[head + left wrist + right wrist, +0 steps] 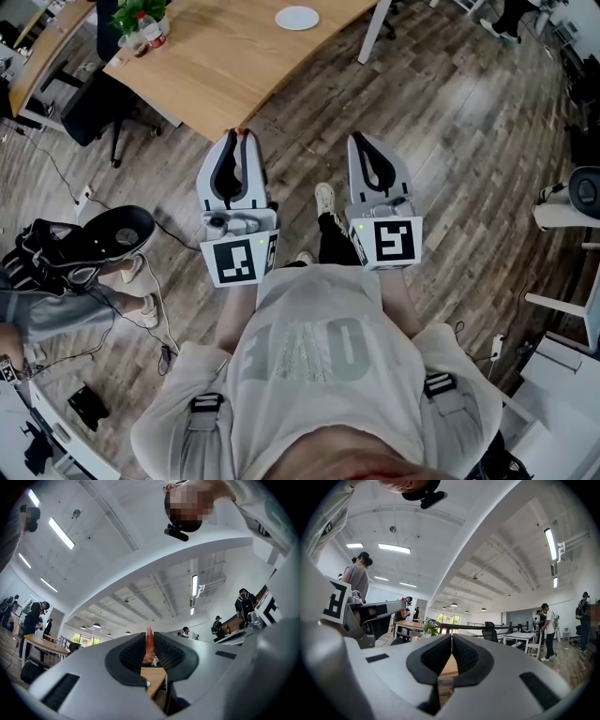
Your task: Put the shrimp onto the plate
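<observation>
An orange shrimp (149,645) is pinched upright between the pads of my left gripper (149,639), its tail poking out above the tips. In the head view only its orange tip (237,131) shows at the end of the left gripper (238,141), held at chest height over the wooden floor. My right gripper (362,142) is beside it, shut with nothing between its jaws (451,641). The white plate (296,18) lies on the wooden table (225,66), well ahead of both grippers.
A potted plant and a red-capped bottle (141,21) stand at the table's left corner, with a black office chair (94,108) beside it. A seated person's shoe (105,234) and cables lie at left. White furniture (567,217) stands at right.
</observation>
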